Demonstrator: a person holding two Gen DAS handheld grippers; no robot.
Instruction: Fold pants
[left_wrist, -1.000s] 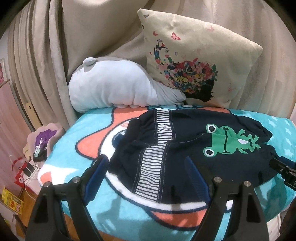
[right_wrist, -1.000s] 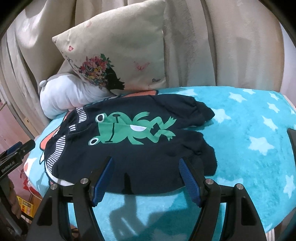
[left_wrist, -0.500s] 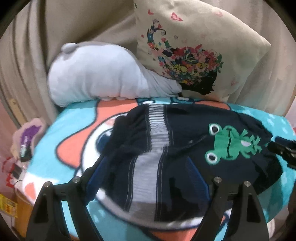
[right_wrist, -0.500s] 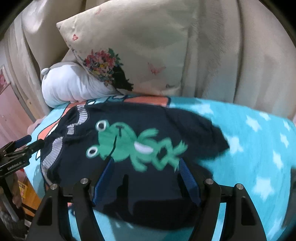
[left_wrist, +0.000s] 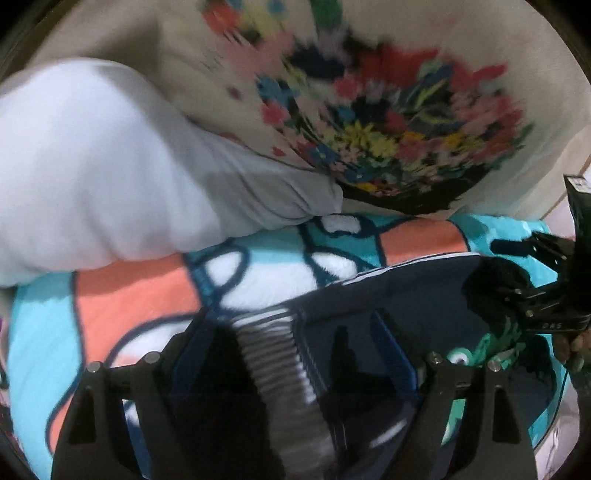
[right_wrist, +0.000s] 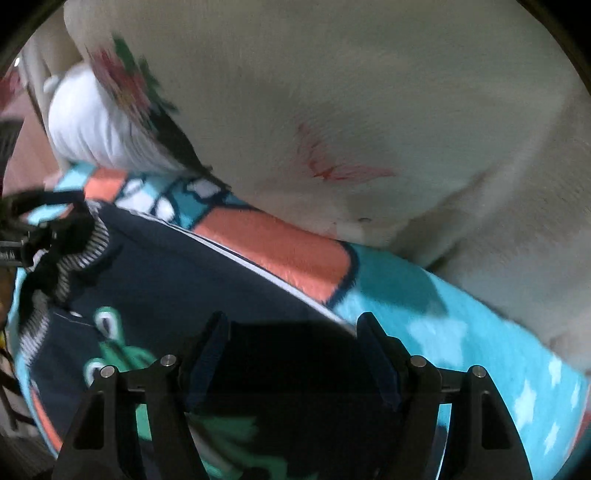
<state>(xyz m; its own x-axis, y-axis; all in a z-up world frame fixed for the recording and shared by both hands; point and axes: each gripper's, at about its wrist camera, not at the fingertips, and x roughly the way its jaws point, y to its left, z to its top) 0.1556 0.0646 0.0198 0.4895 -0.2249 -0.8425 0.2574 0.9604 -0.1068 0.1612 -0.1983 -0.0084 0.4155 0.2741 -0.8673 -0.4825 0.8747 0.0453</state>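
Navy pants (left_wrist: 406, 291) spread flat on blanket (left_wrist: 129, 295), directly beneath left gripper (left_wrist: 295, 328) and right gripper (right_wrist: 291, 332); both with jaws apart, clamping nothing.

**Where everything lies beneath me**

The pants (left_wrist: 406, 291) lie on the blanket (left_wrist: 129, 295), under my two grippers. Behind them, a plush pillow (left_wrist: 92, 177) rests at left, a cushion (left_wrist: 369, 110) beside it at right, both on the blanket's far edge.

Left gripper (left_wrist: 291, 325) jaws spread over navy pants (left_wrist: 406, 291) — floral pillow (left_wrist: 369, 110) behind.
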